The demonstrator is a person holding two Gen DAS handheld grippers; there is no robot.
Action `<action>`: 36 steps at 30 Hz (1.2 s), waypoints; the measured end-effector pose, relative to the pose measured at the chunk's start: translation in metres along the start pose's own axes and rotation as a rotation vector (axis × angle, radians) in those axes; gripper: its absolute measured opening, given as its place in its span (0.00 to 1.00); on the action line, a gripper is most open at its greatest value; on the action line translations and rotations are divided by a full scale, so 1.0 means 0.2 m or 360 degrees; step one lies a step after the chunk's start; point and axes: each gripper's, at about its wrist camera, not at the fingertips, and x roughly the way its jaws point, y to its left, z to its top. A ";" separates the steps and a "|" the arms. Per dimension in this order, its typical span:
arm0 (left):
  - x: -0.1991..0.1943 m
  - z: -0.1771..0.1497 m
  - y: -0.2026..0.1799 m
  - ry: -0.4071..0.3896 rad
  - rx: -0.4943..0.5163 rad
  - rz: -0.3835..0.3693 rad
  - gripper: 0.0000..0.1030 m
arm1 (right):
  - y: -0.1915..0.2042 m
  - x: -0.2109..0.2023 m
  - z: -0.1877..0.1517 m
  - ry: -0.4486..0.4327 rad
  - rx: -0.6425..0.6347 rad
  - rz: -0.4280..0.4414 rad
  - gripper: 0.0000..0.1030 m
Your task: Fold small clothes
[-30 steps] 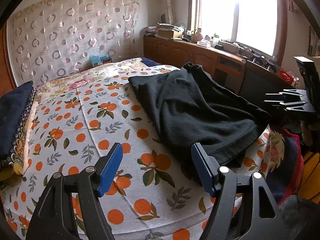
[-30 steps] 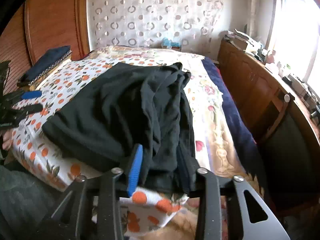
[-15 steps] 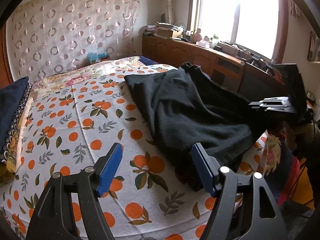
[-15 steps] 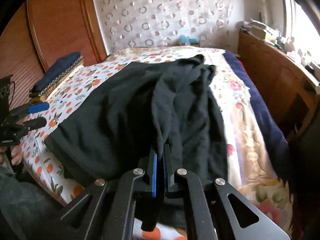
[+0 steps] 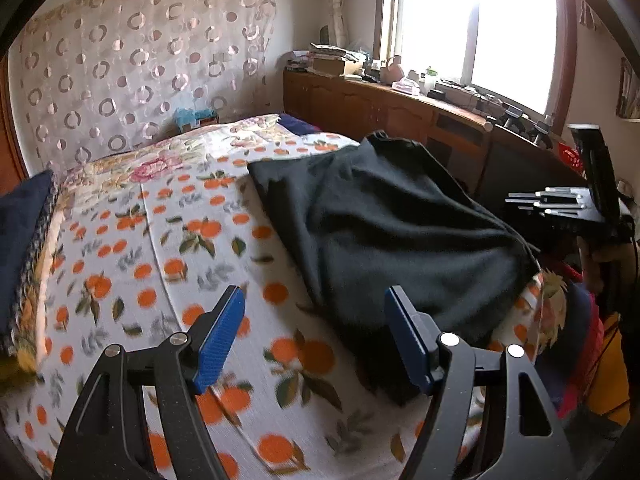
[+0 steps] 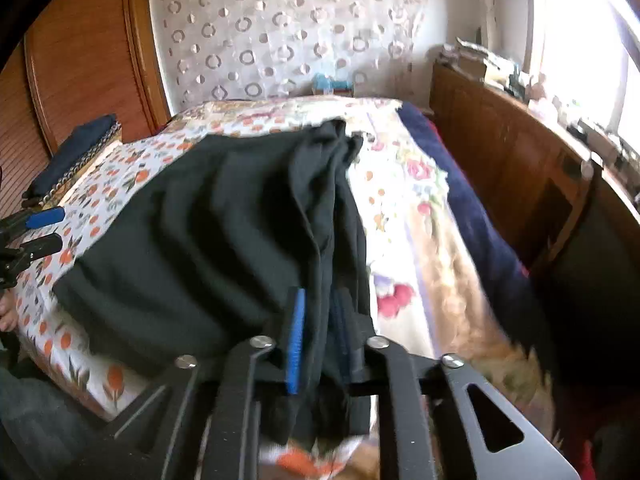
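Bedroom scene: orange-print bedspread (image 5: 168, 264) on the bed, wooden cabinet (image 6: 516, 168) along the window side. Black garment (image 5: 384, 232) is spread across the bed, ahead and to the right of the left tongs (image 5: 316, 336), its near edge just beside their right pad. Those tongs are spread wide with only bedspread between them. The right tongs (image 6: 320, 340) sit at the garment's near corner with a bunched fold of black cloth between the pads, and they're opening up, so the pinch looks loose now.
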 end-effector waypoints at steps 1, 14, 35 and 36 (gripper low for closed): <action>0.02 0.03 0.01 0.0000 0.0015 0.0011 0.71 | 0.00 0.01 0.05 -0.0020 -0.0009 0.0009 0.31; 0.31 0.32 0.18 0.0049 -0.0042 -0.0020 0.79 | -0.04 0.59 0.55 0.0012 -0.0076 0.0125 0.39; 0.86 0.60 0.38 0.0263 -0.0006 -0.0014 0.79 | -0.22 0.78 0.69 0.0025 0.0011 0.0008 0.65; 0.88 0.61 0.38 0.0267 -0.0006 -0.0021 0.79 | -0.22 0.82 0.70 0.0051 0.0017 0.0027 0.65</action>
